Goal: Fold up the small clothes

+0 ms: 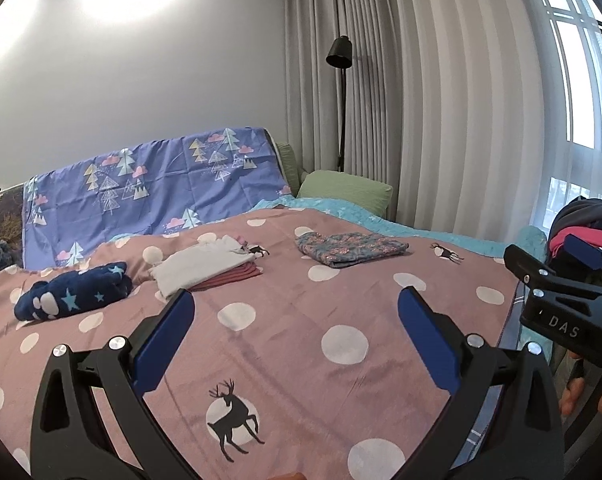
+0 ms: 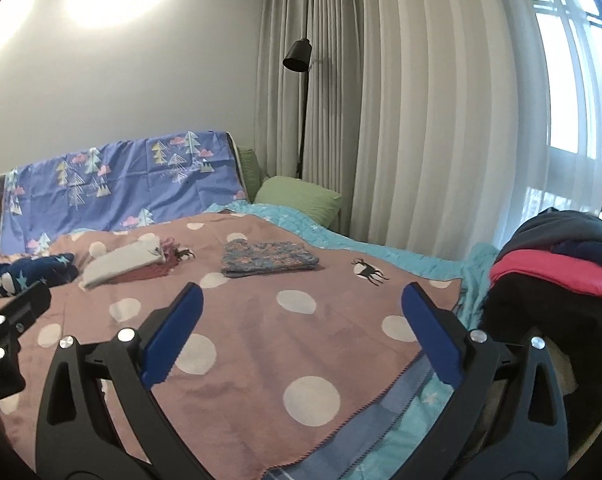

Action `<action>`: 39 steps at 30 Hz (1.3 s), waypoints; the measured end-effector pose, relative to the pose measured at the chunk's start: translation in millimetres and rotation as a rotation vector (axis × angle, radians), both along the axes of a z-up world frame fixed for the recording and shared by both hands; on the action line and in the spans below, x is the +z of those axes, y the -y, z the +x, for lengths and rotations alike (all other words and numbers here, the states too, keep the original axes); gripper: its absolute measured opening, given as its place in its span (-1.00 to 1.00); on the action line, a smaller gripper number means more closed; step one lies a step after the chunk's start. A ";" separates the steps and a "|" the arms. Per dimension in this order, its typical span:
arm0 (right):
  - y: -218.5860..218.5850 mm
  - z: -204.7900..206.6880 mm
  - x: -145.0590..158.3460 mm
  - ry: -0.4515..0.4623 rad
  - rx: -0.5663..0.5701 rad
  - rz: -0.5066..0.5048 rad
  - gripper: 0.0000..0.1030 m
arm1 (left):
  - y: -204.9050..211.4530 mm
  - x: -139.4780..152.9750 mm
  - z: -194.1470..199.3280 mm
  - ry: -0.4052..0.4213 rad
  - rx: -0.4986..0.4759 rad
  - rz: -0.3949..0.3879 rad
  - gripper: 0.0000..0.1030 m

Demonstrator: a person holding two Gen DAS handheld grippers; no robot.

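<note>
Both grippers are held above the pink spotted blanket (image 1: 285,344) on the bed, and nothing is held in either one. The jaws of the left gripper (image 1: 295,300) are spread wide, and the jaws of the right gripper (image 2: 301,294) are spread wide too. Three lots of small clothes are already laid on the blanket toward its far edge: a flowery folded cloth (image 1: 351,249) nearer the right side, a white and pink folded stack (image 1: 205,266) in the middle, and a dark blue star garment (image 1: 75,294) near the left edge, which looks rolled more than folded. A heap of unfolded clothes (image 2: 557,276) is seen past the right edge of the bed; what it is resting on cannot be told from here. If a piece is pulled from that heap, two pieces could be caught at once, or the heap could be tipped to the floor. If the next piece is spread too close to the folded ones, they could be bumped and opened up. The blanket itself could be pinched by mistake, because the cloth is soft and thin.
</note>
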State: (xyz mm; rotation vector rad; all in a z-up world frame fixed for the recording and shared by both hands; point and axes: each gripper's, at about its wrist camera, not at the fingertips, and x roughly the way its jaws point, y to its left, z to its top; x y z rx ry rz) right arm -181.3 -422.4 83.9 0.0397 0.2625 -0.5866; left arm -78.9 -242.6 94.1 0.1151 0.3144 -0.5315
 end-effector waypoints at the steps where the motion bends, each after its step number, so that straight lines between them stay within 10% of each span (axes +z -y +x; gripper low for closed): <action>1: -0.2 -0.4 -0.7 -0.003 0.012 0.008 0.96 | -0.4 -0.8 -0.3 -0.003 0.003 0.000 0.97; 39: -5.2 0.9 -18.5 -0.052 0.038 0.058 0.96 | 13.6 -21.1 -11.6 -0.034 -0.015 0.046 0.97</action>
